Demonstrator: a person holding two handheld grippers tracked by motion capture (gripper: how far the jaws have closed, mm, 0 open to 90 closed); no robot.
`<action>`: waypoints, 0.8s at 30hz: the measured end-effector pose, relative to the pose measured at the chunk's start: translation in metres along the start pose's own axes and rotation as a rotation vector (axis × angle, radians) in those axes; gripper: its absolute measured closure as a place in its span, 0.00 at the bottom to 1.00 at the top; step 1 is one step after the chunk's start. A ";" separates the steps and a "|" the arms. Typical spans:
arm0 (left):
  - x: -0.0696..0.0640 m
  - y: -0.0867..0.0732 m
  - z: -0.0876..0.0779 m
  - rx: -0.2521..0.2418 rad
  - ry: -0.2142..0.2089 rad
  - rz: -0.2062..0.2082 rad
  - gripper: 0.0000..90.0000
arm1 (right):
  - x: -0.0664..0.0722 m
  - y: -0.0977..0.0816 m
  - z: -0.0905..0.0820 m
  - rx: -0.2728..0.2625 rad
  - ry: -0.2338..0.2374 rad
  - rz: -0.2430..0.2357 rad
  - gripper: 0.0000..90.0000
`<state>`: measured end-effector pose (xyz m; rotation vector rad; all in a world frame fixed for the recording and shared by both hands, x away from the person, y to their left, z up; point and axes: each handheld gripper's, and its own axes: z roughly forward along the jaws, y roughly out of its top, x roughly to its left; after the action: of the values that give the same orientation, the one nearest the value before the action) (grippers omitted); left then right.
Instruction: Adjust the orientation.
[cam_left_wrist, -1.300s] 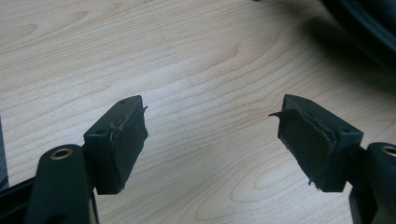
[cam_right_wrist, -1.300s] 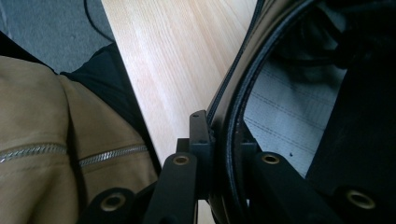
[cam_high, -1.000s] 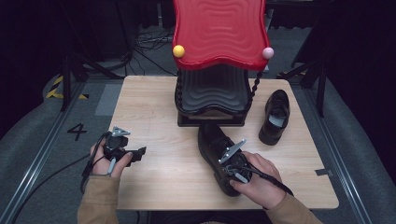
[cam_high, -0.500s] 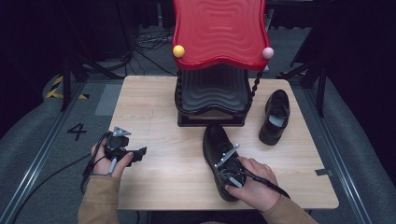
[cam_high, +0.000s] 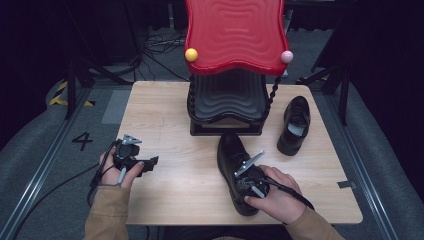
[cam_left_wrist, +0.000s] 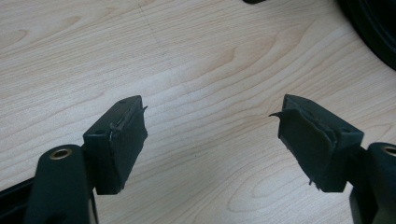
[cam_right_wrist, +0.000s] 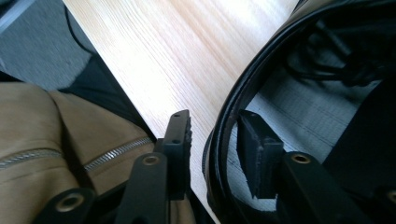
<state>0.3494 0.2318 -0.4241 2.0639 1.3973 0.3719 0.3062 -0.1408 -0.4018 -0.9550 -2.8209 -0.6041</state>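
A black leather shoe (cam_high: 231, 152) lies on the wooden table (cam_high: 165, 115), toe toward the rack. My right gripper (cam_high: 248, 184) sits at its heel end. In the right gripper view the shoe's collar rim (cam_right_wrist: 233, 98) runs between the jaws of the right gripper (cam_right_wrist: 215, 119), one jaw outside and one inside the shoe. Those jaws have just been opening, and a gap shows on both sides of the rim. My left gripper (cam_high: 149, 163) rests at the table's front left. In the left gripper view the left gripper (cam_left_wrist: 210, 121) is open over bare wood.
A second black shoe (cam_high: 295, 122) stands at the back right. A rack with a red wavy top (cam_high: 235, 35) and black tiers (cam_high: 227, 97) fills the back middle. A tan sleeve (cam_right_wrist: 56, 135) is close below the right gripper. Bare wood lies between the two hands.
The near shoe has swung so its toe points straighter at the rack. My right hand slid a little toward the front edge. The left hand has stayed still.
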 end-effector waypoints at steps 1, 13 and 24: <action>0.000 0.000 0.000 0.003 0.001 0.002 0.27 | 0.000 -0.001 -0.003 -0.017 -0.002 0.006 0.71; -0.002 0.002 0.003 0.005 -0.002 0.009 0.27 | -0.012 -0.008 -0.037 -0.173 0.026 0.027 0.71; -0.002 0.002 0.002 0.001 0.002 0.007 0.27 | -0.043 -0.016 -0.066 -0.333 -0.001 0.103 0.69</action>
<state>0.3516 0.2289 -0.4244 2.0700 1.3919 0.3769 0.3291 -0.2026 -0.3558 -1.1417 -2.7004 -1.0826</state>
